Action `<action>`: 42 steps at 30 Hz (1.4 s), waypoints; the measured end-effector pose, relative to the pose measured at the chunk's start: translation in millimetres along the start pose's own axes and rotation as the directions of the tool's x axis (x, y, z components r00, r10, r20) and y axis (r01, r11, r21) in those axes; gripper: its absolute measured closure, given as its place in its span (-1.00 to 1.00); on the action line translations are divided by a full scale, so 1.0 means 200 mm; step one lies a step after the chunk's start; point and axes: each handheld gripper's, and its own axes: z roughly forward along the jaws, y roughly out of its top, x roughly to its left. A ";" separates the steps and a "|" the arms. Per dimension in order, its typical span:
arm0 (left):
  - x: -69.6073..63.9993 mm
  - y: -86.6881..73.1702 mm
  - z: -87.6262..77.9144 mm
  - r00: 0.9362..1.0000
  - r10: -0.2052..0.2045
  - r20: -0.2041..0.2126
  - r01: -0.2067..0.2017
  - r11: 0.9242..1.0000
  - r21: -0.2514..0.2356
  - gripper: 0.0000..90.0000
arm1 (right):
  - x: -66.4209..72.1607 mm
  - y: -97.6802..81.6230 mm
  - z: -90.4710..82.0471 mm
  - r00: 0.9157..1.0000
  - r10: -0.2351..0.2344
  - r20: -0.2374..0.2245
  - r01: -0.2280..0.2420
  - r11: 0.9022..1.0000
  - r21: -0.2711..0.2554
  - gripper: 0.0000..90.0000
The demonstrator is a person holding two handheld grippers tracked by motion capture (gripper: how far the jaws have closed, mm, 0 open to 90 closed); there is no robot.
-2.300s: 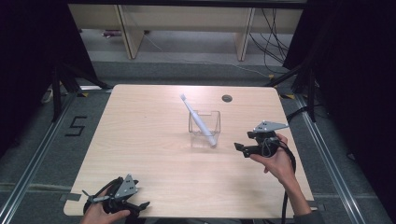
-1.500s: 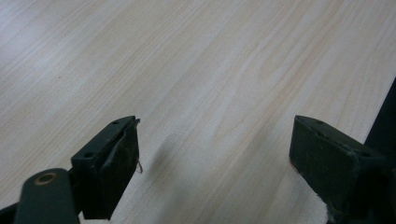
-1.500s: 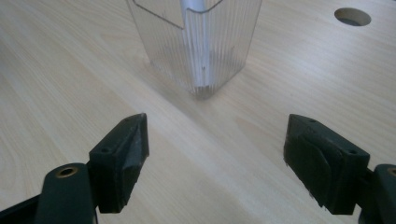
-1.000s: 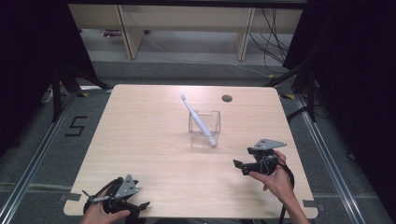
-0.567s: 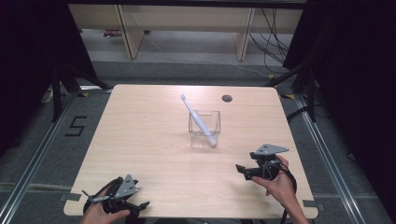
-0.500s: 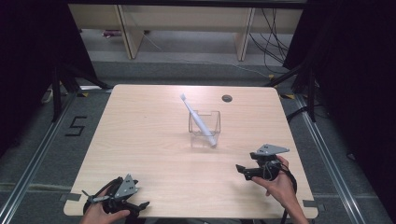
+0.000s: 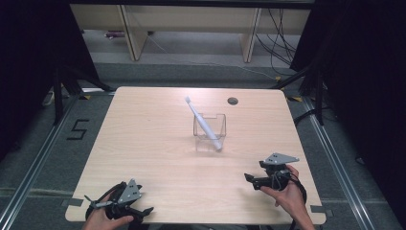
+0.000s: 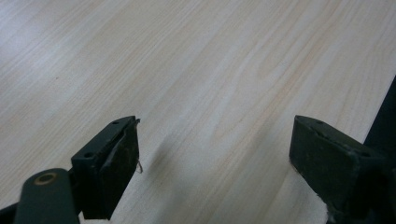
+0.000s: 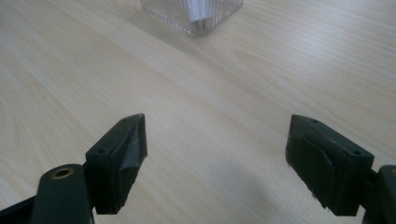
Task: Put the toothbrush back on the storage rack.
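Left gripper (image 7: pixel 143 211): at the near left edge of the table (image 7: pixel 143 139), held in the person's left hand (image 7: pixel 103 219); in the left gripper view its jaws stand wide apart over bare wood with nothing between them.
Right gripper (image 7: pixel 249 179): near the front right of the table, held in the right hand (image 7: pixel 287 194), grey plate on top; its jaws are spread apart and hold nothing.
Clear container (image 7: pixel 209 132): a square, ribbed, see-through holder at mid-table, well apart from both grippers; its lower edge shows at the top of the right gripper view (image 9: pixel 191 14).
Toothbrush (image 7: pixel 203 122): white, leaning tilted in the container, head up and towards the far left.
Cable hole (image 7: pixel 232 101): round, in the tabletop beyond the container.
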 end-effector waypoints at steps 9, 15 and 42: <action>0.00 0.00 0.00 1.000 0.000 0.001 0.000 1.000 0.002 -0.65 | 0.01 -0.05 -0.02 1.000 -0.026 -0.002 0.026 1.000 -0.011 -0.53; 0.00 0.00 0.00 1.000 -0.008 -0.004 0.008 1.000 0.001 -0.65 | 0.03 -0.08 -0.04 1.000 0.001 -0.022 -0.001 1.000 -0.008 -0.53; 0.00 0.00 0.00 1.000 -0.006 -0.006 0.006 1.000 0.002 -0.65 | 0.00 -0.18 -0.11 1.000 0.026 -0.002 -0.026 0.999 -0.019 -0.61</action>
